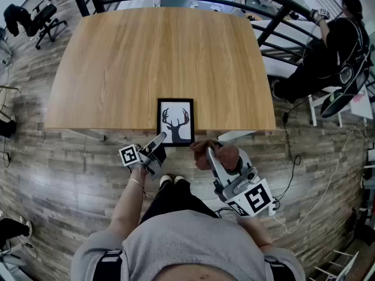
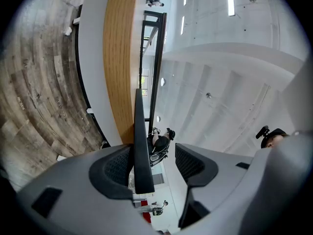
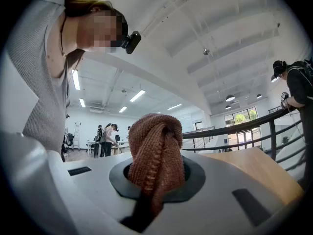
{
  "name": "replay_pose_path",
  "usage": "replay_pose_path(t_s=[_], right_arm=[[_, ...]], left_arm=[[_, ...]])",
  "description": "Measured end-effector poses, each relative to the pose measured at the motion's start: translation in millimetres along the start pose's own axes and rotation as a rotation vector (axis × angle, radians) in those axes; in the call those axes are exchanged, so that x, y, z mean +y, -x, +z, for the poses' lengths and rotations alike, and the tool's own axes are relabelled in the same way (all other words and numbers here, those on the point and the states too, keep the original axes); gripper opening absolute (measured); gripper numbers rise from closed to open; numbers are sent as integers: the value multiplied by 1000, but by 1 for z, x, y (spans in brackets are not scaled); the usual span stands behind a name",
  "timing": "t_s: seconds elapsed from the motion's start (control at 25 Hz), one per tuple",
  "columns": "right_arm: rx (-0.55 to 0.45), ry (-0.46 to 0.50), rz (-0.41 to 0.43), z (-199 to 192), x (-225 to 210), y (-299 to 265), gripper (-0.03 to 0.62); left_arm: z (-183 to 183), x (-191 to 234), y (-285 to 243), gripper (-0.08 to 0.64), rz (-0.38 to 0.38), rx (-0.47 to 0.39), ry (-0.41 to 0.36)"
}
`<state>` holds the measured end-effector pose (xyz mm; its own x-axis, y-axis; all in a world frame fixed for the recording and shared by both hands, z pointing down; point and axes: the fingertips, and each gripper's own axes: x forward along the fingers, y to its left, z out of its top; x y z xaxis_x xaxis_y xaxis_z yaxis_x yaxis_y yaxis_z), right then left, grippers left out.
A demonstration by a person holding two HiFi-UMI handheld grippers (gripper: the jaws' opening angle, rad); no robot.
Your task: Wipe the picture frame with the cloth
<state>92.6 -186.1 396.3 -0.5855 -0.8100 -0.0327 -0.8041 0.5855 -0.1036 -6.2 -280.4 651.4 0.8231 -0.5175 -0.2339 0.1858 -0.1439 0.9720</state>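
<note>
The black picture frame (image 1: 176,122) with a deer silhouette lies at the near edge of the wooden table (image 1: 146,57). My left gripper (image 1: 158,142) is at the frame's near left corner. In the left gripper view the frame's thin edge (image 2: 140,146) stands between the jaws of the left gripper (image 2: 154,166), against the left pad, with a clear gap to the right pad, so the jaws are open. My right gripper (image 1: 212,152) is off the table's edge to the right of the frame, shut on a bunched brown knitted cloth (image 3: 156,151), which also shows in the head view (image 1: 229,155).
A person in black (image 1: 334,45) sits at the right beyond a dark railing (image 1: 275,16). An office chair (image 1: 41,19) stands at the far left. A white cable (image 1: 316,180) trails over the wooden floor to my right.
</note>
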Motion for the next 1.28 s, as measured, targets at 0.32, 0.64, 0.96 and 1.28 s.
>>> replay_pose_path(t_s=[0.32, 0.64, 0.96, 1.28], right_arm=[[-22, 34, -35, 11, 7, 6, 46], [-75, 63, -105, 17, 16, 19, 46], [-154, 67, -123, 33, 41, 19, 46], [-139, 52, -216, 32, 46, 32, 46]], left_arm=[[10, 2, 34, 247, 49, 23, -28], [47, -47, 113, 247, 212, -60, -226], [5, -209, 65, 245, 0, 51, -667], [-65, -259, 23, 51, 88, 7, -1045]])
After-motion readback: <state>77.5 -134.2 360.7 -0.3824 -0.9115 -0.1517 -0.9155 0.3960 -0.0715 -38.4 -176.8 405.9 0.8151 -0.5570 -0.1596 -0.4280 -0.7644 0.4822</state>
